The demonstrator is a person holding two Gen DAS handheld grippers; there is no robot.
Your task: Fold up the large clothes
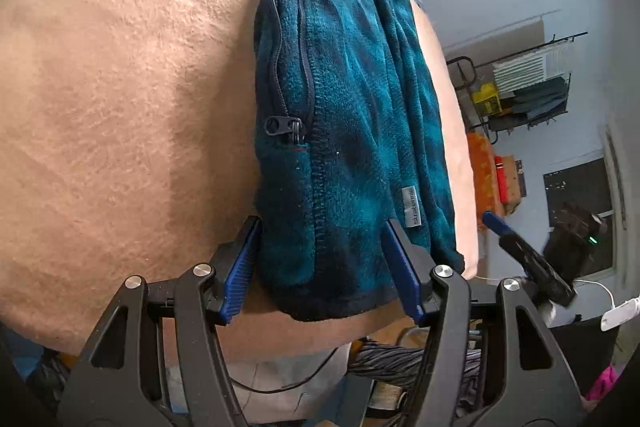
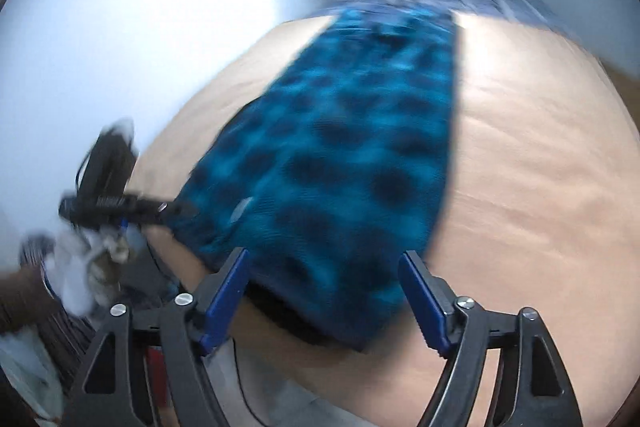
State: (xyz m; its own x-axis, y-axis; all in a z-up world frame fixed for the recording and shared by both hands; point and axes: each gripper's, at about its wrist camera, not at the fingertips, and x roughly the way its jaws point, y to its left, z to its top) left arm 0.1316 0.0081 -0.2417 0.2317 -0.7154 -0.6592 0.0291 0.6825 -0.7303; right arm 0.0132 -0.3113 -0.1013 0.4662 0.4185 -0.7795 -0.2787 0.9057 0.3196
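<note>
The peach bed [image 1: 120, 87] carries the teal fleece [image 1: 352, 115], folded into a long strip running straight away from me, its near hem at the bed's edge. My left jaws [image 1: 320, 267] straddle that hem's corner, open (no pinch visible); my right jaws [image 2: 324, 291] stand wide and empty before the same end.

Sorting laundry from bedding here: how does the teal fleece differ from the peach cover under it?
The teal fleece is mottled with dark blotches; the peach cover is plain. The fleece is folded into a narrow strip; the cover lies spread wide beneath. The fleece has a zip pocket and label; the cover shows neither. Both look soft and fuzzy.
</note>
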